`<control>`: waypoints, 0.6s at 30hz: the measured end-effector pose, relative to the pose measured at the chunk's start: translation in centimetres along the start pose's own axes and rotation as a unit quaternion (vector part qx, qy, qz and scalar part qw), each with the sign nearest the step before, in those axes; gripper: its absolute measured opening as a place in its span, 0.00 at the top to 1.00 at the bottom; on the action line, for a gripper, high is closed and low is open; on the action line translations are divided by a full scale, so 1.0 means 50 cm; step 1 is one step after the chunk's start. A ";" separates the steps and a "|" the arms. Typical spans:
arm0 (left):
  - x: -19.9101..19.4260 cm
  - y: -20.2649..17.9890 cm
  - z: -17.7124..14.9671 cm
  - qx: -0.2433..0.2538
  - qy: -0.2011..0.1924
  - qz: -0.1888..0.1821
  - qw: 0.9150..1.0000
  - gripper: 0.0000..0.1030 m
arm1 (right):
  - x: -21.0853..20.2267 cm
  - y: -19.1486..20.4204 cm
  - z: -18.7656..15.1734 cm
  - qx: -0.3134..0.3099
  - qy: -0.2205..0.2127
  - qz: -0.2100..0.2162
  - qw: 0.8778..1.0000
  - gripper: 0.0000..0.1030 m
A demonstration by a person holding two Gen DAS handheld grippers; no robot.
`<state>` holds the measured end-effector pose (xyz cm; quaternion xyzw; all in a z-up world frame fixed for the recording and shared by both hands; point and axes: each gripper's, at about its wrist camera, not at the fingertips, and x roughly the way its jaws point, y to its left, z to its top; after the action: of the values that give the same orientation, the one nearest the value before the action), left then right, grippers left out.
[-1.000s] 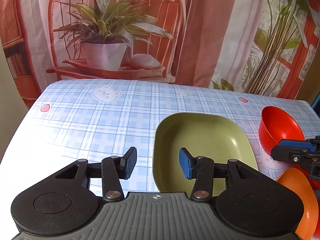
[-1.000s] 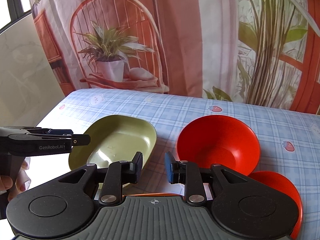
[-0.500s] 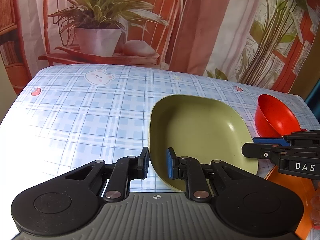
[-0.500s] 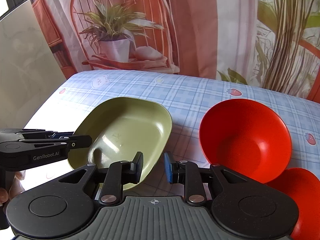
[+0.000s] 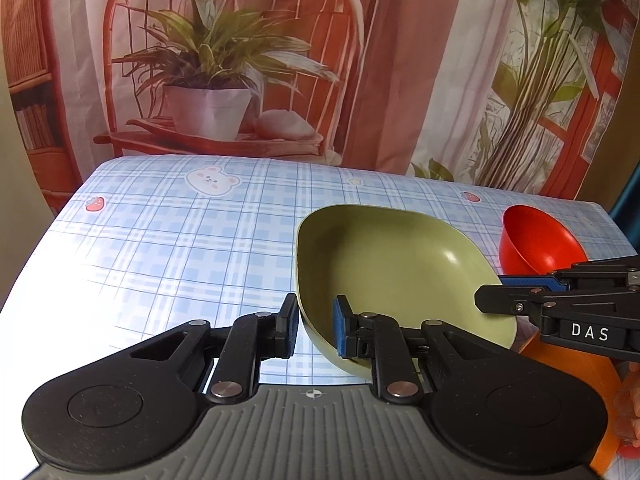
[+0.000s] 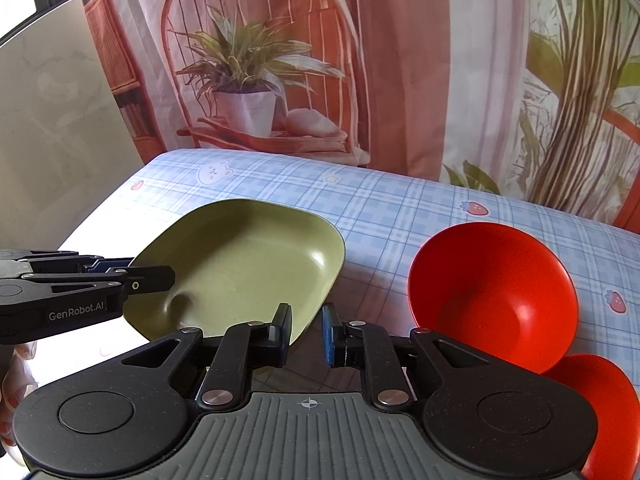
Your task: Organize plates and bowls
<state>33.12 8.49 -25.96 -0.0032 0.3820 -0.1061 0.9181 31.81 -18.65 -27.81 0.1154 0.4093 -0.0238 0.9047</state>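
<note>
A green squarish plate (image 5: 392, 268) is tilted up off the checked tablecloth, its near rim pinched between the fingers of my left gripper (image 5: 316, 332). The plate also shows in the right wrist view (image 6: 248, 268), with my left gripper at its left rim. My right gripper (image 6: 306, 334) is empty, its jaws a narrow gap apart, hovering just right of the plate's near corner. A red bowl (image 6: 492, 296) lies tilted on the table to the right, also visible in the left wrist view (image 5: 536, 240). A second red-orange bowl (image 6: 608, 408) sits below it.
The table (image 5: 168, 240) has a blue plaid cloth with bear and strawberry prints. A printed backdrop curtain (image 5: 360, 60) hangs right behind the far edge. The table's left edge falls off near a beige wall (image 6: 52, 140).
My left gripper closed on the green plate's near rim and lifted it so it tilts. My right gripper moved forward and left toward the plate.
</note>
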 end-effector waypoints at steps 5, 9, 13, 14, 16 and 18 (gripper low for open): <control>-0.040 -0.010 0.001 -0.003 -0.007 -0.001 1.000 0.81 | -0.029 0.001 -0.002 -0.001 -0.013 0.006 1.000 0.85; -0.085 -0.031 0.004 0.006 -0.017 -0.005 1.000 0.81 | -0.066 -0.004 0.001 -0.007 -0.027 0.009 1.000 0.86; -0.127 -0.064 0.000 0.014 -0.027 -0.014 0.999 0.81 | -0.112 -0.021 0.002 -0.011 -0.040 0.011 0.999 0.86; -0.134 -0.072 -0.002 0.016 -0.028 -0.016 0.999 0.81 | -0.122 -0.026 0.000 -0.010 -0.043 0.011 0.999 0.86; -0.151 -0.093 -0.008 0.020 -0.031 -0.020 0.999 0.80 | -0.148 -0.038 -0.007 -0.007 -0.050 0.010 0.999 0.86; -0.163 -0.113 -0.016 0.023 -0.032 -0.025 0.999 0.80 | -0.169 -0.050 -0.014 -0.004 -0.056 0.008 0.998 0.86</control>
<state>25.87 4.61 -20.34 0.0054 0.3492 -0.1375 0.9269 25.32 -21.35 -22.44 0.1131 0.3575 -0.0211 0.9268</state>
